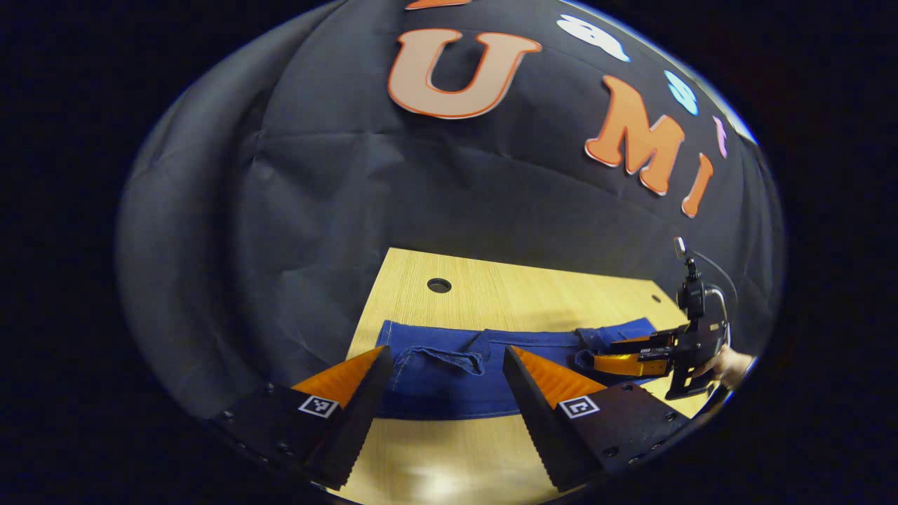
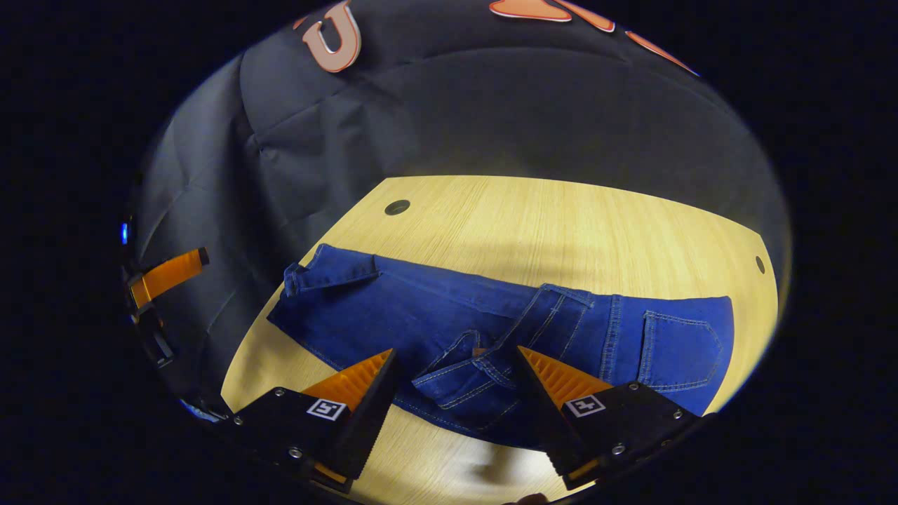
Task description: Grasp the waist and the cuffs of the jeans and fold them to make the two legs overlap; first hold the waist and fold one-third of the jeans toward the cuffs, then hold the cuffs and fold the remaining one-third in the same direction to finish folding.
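Right tool [image 2: 452, 365] spread, above jeans [image 2: 421, 308], on table [image 2: 561, 217]

Both gripper views look low and close across the wooden table [image 1: 491, 294] toward the black cloth wall [image 2: 491, 119], sharing the blue jeans [image 2: 435, 308] spread between them.

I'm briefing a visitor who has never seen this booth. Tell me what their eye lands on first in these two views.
The blue jeans stand out first, spread flat across the pale wooden table, back pocket up at the right in the right gripper view. Next come the open fingers of the right gripper, low over a bunched fold of denim. In the left gripper view the left gripper hangs open above the jeans.
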The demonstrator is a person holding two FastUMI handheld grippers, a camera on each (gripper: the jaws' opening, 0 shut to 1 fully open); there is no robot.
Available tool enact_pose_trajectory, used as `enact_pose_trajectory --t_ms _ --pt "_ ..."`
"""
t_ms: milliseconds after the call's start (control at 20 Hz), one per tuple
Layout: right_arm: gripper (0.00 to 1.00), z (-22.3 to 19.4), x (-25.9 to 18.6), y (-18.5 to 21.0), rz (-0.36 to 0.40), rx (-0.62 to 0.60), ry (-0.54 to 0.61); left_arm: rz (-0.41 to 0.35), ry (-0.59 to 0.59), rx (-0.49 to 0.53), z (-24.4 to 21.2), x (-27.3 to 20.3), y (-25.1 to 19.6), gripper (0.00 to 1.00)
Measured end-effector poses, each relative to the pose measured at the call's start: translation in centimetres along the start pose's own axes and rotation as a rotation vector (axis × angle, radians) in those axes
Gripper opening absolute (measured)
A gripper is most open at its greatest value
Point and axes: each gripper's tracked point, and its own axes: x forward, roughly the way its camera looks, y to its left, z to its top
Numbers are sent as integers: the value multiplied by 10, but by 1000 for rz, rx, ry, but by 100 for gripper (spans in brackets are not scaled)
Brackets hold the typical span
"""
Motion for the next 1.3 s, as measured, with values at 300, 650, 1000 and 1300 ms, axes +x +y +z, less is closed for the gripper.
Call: enact_pose_trajectory --t_ms 300,650,1000,1300 --pt "97 41 -43 -17 31 70 -76 -25 -13 -480 -7 -20 45 97" --pt "98 48 -71 -32 66 204 -89 1 100 -827 -91 10 79 98" --pt "98 40 -76 -48 53 285 -68 23 108 -858 -112 51 96 98" --pt "98 42 -82 -57 48 342 -64 -47 97 -829 -97 99 70 98"
